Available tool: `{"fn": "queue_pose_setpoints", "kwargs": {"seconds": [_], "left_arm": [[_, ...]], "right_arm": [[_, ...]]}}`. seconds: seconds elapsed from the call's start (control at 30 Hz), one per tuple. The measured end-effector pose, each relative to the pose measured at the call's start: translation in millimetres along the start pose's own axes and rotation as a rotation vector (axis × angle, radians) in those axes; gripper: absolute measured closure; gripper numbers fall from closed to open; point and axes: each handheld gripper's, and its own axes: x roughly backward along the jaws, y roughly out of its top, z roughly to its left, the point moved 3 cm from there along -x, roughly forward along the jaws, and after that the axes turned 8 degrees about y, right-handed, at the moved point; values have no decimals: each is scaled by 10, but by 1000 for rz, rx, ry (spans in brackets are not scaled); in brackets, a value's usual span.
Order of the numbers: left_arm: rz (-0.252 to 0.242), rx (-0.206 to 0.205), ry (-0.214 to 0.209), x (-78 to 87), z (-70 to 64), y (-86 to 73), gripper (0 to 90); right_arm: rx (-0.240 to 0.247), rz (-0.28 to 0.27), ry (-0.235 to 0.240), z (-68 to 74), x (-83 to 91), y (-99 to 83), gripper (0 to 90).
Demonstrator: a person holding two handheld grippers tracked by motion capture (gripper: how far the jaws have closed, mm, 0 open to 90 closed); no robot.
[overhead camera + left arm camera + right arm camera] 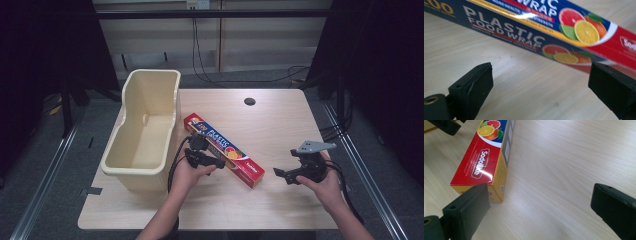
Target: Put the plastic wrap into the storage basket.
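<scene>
While the plastic wrap box (pixel 224 149) lies diagonally at the centre of the frame, just right of the cream bin (pixel 143 131), we hold both grippers spread wide and empty. We judge the left gripper (pixel 212 161) should straddle the box's middle squarely; the right gripper (pixel 282 174) waits near its lower-right end.

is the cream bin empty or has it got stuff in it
Empty: the high view looks into the cream bin and shows bare floor and walls.
</scene>
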Motion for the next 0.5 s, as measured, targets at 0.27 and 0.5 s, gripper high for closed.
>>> {"fn": "queue_pose_setpoints", "kwargs": {"seconds": [0.27, 0.5], "left_arm": [[33, 62, 19, -16, 76, 167, 41], [38, 66, 31, -23, 80, 261, 56]], "right_arm": [[-2, -25, -3, -32, 54, -5, 16], [-5, -34, 2, -47, 73, -5, 16]]}}
